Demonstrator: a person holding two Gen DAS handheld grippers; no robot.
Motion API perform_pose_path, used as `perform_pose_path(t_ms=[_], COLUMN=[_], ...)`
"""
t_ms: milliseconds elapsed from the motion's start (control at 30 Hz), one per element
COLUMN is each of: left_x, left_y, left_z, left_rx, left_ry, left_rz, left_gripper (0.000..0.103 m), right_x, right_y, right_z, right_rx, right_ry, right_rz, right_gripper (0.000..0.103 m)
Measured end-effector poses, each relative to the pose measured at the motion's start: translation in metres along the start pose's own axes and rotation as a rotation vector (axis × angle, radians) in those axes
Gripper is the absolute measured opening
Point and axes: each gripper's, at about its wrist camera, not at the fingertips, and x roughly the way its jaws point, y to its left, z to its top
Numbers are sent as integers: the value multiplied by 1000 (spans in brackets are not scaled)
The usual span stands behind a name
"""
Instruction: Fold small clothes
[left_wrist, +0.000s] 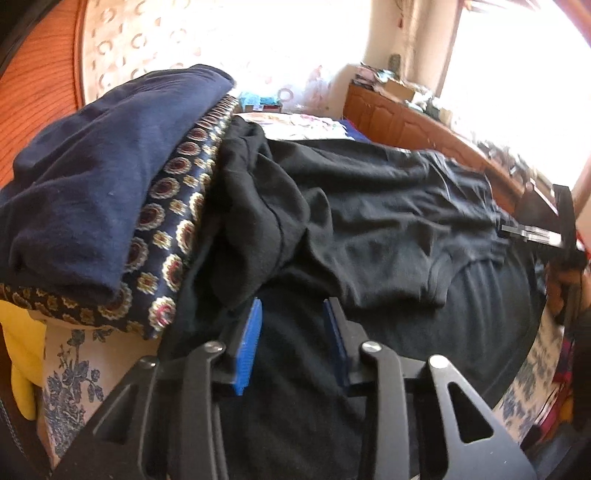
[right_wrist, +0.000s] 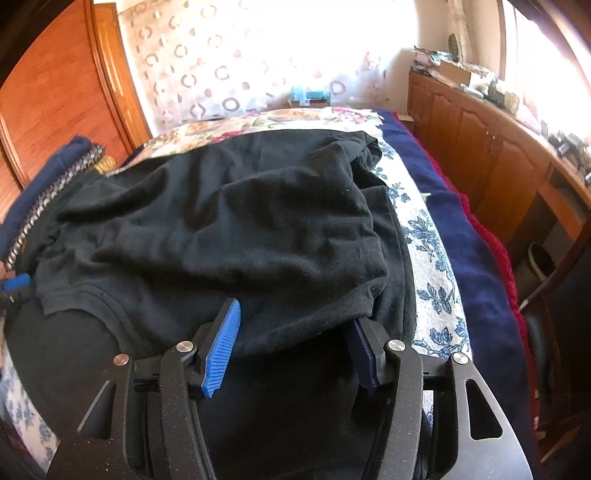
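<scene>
Left wrist view: folded navy garment (left_wrist: 92, 177) sits stacked at the bed's (right_wrist: 436, 236) left edge. The black T-shirt (right_wrist: 229, 236) lies crumpled mid-bed, unfolded. Left gripper (left_wrist: 291, 332) narrow, empty; right gripper (right_wrist: 295, 343) wide, hem between, unpinched.

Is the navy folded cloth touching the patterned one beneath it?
Touching. The left wrist view shows the navy cloth lying directly on the patterned cloth.

A floral bedspread (right_wrist: 428, 251) covers the bed; right of it runs a wooden cabinet (right_wrist: 491, 155), behind it a patterned curtain (right_wrist: 207, 74).
</scene>
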Motion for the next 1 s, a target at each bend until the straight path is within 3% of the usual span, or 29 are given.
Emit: perform_pose_path(t_ms=[267,633,733,1000], left_x=[11,34,30,-26], left_y=[9,2,5,2], left_z=[20,28,28,25], left_rx=[-65,-20,-21,-40], left_ry=[-7,11,-7,-145], left_rz=[60,144,147,64], left_gripper=[33,35,3,0], right_x=[4,4,4,4], right_y=[5,6,6,7], right_z=[0,0,0,0], right_rx=[-30,-30,-30,-30], right_ry=[8,10,10,9], right_rz=[-24,-25,-25,-28], right_gripper=[63,63,63,63])
